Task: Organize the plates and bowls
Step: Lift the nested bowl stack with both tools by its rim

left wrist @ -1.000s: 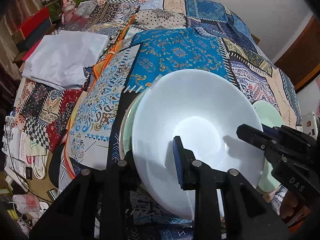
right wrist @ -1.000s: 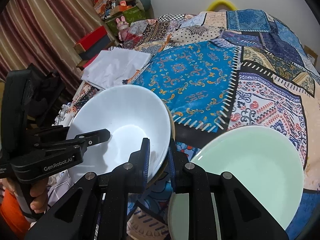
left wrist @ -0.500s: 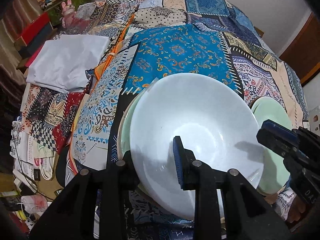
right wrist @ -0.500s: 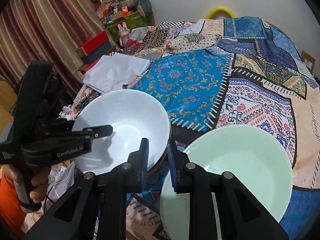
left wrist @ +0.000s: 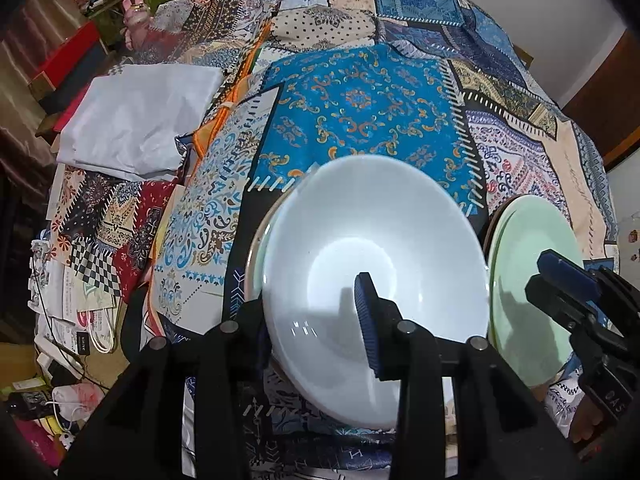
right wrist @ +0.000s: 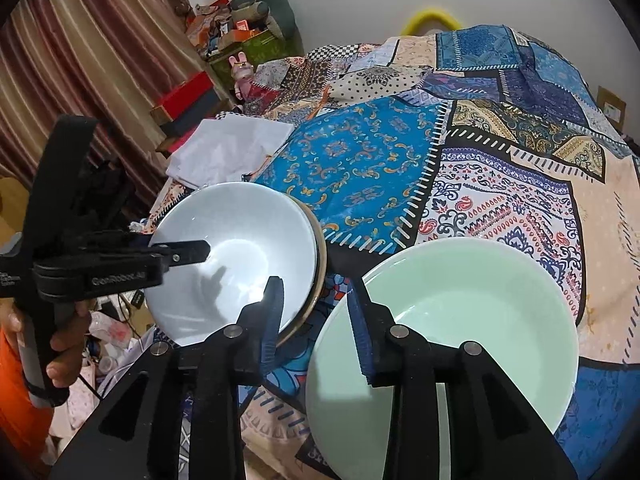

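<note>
A white bowl (left wrist: 372, 264) is gripped by its near rim in my left gripper (left wrist: 316, 324), tilted over a pale green plate with a tan rim (left wrist: 256, 252) on the patchwork bedspread. In the right wrist view the white bowl (right wrist: 236, 248) sits left, with that plate's rim (right wrist: 320, 264) under it. A mint green bowl (right wrist: 452, 320) lies at the right. My right gripper (right wrist: 316, 316) is open beside its left rim, one finger over the rim, the other outside. The green bowl also shows in the left wrist view (left wrist: 524, 264).
A folded white cloth (left wrist: 140, 120) lies at the bed's left side. Clutter of papers and bags (left wrist: 68, 320) covers the floor left of the bed. Red boxes (right wrist: 184, 96) and a toy rabbit (right wrist: 242, 70) stand by the curtain.
My right gripper has pulled back from between the bowls and opened wider. The left gripper keeps hold of the white bowl and has lifted back slightly.
</note>
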A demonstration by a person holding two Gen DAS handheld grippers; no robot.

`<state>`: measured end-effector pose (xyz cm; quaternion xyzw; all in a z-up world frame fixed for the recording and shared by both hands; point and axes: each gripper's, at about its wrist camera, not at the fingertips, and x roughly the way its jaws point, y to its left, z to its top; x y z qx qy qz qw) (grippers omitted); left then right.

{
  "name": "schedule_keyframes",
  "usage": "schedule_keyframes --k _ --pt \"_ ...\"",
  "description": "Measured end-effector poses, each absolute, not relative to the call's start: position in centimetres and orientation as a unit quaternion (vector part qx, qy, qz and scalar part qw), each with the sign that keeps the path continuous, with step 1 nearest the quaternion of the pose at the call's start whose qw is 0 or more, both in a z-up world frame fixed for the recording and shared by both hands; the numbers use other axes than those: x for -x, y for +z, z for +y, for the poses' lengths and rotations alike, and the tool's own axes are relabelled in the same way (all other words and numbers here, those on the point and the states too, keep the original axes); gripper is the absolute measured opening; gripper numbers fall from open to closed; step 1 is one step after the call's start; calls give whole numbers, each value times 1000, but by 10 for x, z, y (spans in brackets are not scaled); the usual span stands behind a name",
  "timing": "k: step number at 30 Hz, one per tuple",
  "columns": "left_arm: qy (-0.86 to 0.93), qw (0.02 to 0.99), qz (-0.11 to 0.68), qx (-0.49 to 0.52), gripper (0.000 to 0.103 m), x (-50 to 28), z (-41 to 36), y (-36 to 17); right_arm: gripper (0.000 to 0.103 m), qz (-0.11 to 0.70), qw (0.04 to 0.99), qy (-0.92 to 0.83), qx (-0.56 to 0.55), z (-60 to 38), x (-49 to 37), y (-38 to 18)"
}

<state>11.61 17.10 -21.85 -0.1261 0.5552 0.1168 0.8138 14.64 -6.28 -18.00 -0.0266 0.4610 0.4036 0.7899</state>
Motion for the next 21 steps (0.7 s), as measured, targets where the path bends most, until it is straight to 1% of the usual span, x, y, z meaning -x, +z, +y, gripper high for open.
schedule_keyframes --k 9,15,16,21 --pt "101 820 541 158 36 -106 185 -212 32 465 786 407 35 -57 -147 -183" --pt "106 848 504 123 37 -84 181 -192 33 470 781 409 38 -48 -149 -187" --pt "107 851 501 119 38 -81 181 -190 33 471 780 409 39 -46 -148 -188" --pt "113 842 512 131 40 -75 193 -204 33 478 774 413 48 -37 -148 -194"
